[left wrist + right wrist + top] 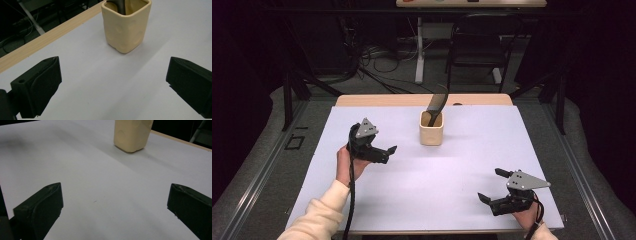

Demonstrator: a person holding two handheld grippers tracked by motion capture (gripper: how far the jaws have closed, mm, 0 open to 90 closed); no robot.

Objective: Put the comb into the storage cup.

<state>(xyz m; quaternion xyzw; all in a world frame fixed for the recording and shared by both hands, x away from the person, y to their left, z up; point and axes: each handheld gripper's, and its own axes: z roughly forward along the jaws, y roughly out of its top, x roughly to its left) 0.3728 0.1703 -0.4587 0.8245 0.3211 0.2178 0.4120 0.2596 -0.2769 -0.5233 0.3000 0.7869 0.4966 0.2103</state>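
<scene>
A cream-coloured cup (431, 131) with a squarish, rounded-corner mouth and faintly dimpled walls stands upright on the white worktop (437, 175), near its far edge and about midway across. A dark utensil (436, 104) stands inside it, leaning toward the right, its flat upper end rising well above the rim.

one cream cup (431, 132), one dark utensil (437, 103), two tongs
</scene>
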